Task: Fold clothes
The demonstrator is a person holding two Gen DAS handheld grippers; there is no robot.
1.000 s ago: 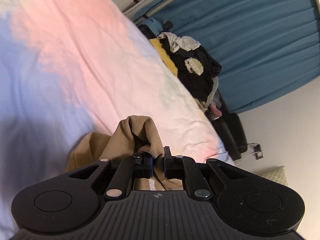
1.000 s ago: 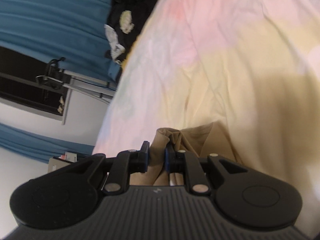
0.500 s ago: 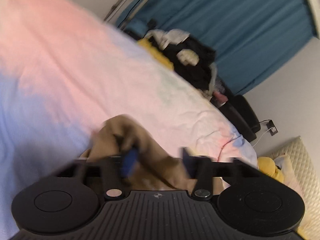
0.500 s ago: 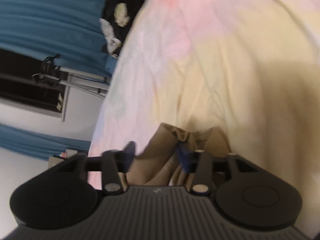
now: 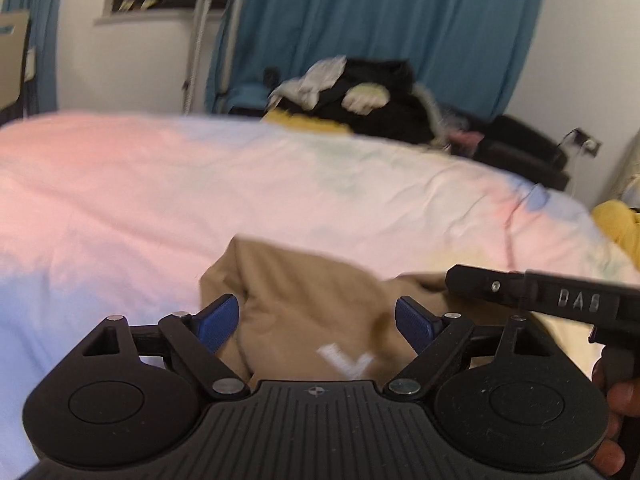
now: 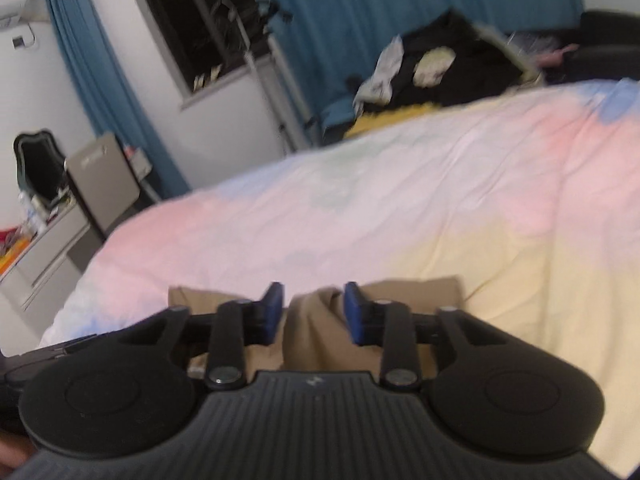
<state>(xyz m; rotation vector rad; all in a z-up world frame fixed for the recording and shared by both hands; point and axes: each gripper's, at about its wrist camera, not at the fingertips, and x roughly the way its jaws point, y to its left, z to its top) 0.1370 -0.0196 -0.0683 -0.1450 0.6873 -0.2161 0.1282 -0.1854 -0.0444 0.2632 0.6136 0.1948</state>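
Note:
A tan garment [image 5: 312, 300] with a white mark lies bunched on the pastel bedsheet [image 5: 200, 184], right in front of both grippers. My left gripper [image 5: 316, 322] is open, its blue pads wide apart over the cloth and holding nothing. The right tool's black body [image 5: 560, 296] shows at the right of the left wrist view. In the right wrist view the tan garment [image 6: 316, 328] lies under my right gripper [image 6: 314, 306], which is open with a fold of cloth rising between the pads, not pinched.
A pile of dark, white and yellow clothes [image 5: 360, 96] sits past the far edge of the bed, before blue curtains [image 5: 400, 20]. A yellow item [image 5: 618, 224] lies at the right. A desk and chair [image 6: 48, 200] stand left of the bed.
Both grippers have opened and let go of the tan garment, which now lies on the bed. Both have swung up to a more level view of the room.

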